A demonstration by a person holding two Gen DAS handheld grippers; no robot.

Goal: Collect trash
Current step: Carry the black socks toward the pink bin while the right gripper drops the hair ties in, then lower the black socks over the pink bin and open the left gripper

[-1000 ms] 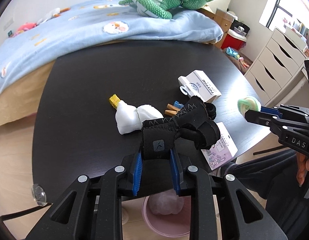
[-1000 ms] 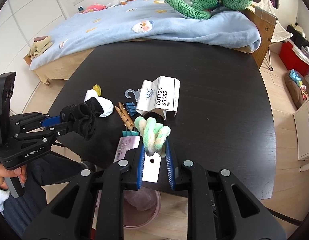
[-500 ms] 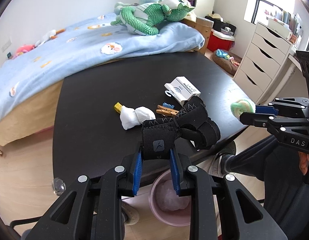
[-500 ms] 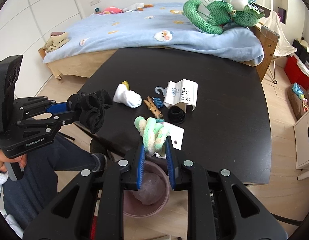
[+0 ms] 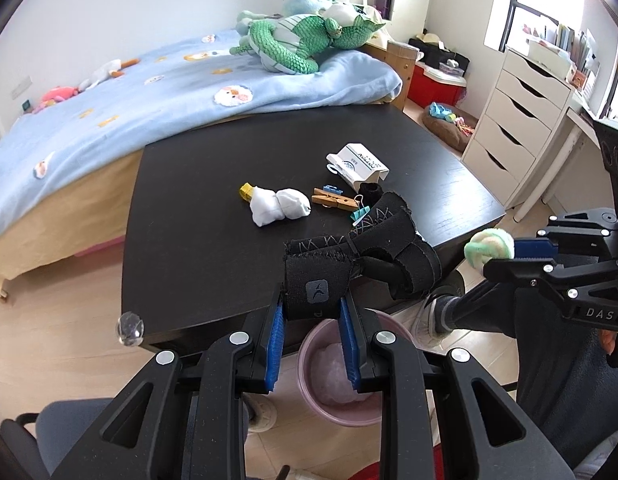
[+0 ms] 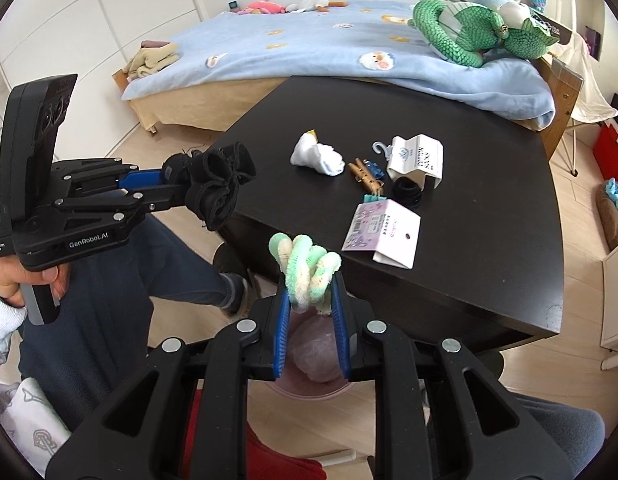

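My left gripper (image 5: 313,304) is shut on a black stitched fabric strap (image 5: 361,256) and holds it in the air over the pink bin (image 5: 337,376) on the floor by the black table (image 5: 197,216). It also shows in the right wrist view (image 6: 181,184). My right gripper (image 6: 309,300) is shut on a green and cream fuzzy tie (image 6: 305,264), above the same bin (image 6: 313,360). On the table lie a white sock bundle (image 6: 317,156), clothespins (image 6: 365,174), a sock package (image 6: 419,156), a black band (image 6: 407,192) and a pink card (image 6: 383,234).
A bed with a blue blanket (image 5: 149,92) and a green plush toy (image 5: 301,40) lies behind the table. A white drawer unit (image 5: 521,120) stands at the right. The person's legs (image 6: 121,280) are beside the bin.
Both grippers have pulled back from the table and risen with their loads; they now hang over the pink bin past the table's near edge.
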